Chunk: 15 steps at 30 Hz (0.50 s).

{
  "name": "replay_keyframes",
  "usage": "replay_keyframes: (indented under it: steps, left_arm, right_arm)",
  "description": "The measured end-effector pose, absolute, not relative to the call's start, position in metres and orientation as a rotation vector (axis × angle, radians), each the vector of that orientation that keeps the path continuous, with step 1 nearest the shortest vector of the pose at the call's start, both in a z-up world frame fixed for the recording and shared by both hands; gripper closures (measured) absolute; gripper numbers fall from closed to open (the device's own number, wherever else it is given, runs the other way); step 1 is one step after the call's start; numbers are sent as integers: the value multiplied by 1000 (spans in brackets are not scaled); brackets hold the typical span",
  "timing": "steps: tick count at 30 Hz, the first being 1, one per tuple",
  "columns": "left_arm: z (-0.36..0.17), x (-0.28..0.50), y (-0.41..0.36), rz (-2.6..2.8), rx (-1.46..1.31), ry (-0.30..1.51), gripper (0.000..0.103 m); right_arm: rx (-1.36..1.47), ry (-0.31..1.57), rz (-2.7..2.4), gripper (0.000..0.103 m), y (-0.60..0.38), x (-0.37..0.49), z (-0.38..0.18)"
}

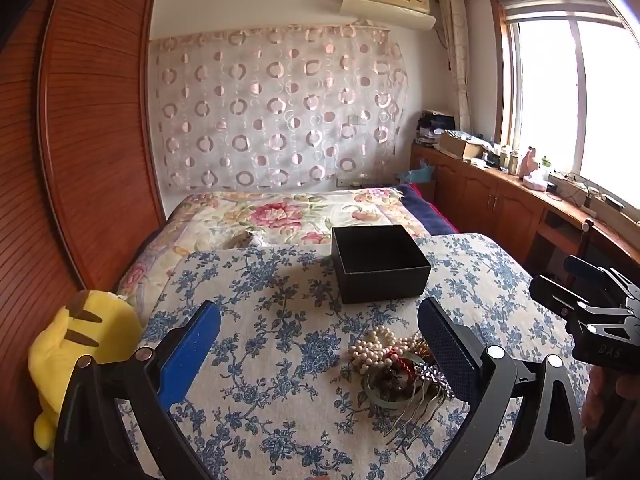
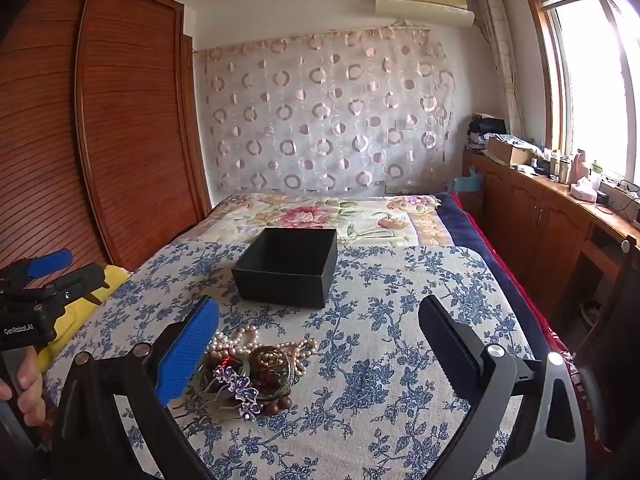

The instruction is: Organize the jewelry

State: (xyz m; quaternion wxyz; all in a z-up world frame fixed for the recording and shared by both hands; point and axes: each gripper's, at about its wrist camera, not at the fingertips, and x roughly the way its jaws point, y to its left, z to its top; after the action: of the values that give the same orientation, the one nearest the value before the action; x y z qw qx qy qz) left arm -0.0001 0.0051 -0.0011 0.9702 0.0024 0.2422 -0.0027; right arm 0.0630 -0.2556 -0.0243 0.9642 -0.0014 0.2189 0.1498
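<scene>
Pearly heap: my jewelry pile (image 2: 252,372), cream pearl strands (image 1: 370,350), a purple hair comb (image 2: 240,394), brown beads, tangled on the blue-flowered cloth (image 2: 380,360).
Box: black box (image 1: 380,264) behind it, open side up.
Comb: teeth pointing toward me.
Left gripper (image 1: 320,356): spread wide, hovering, holding nothing.
Right gripper (image 2: 320,356): wide too, pile by my left finger.

1. My left tongs' finger (image 1: 448,354) covers the right side of the jewelry pile (image 1: 394,368).
2. I can't see the black box (image 2: 288,268) floor.
3. Windowsill items (image 2: 576,172) are too small to identify.
</scene>
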Motion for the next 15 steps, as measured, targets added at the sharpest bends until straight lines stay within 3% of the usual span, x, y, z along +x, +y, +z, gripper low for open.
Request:
replay_keyframes:
  steps: [15]
  left_arm:
    - [-1,-1,5,-7,4,486,7]
  right_arm:
    - [-3,446,304,2,-254,64,-24]
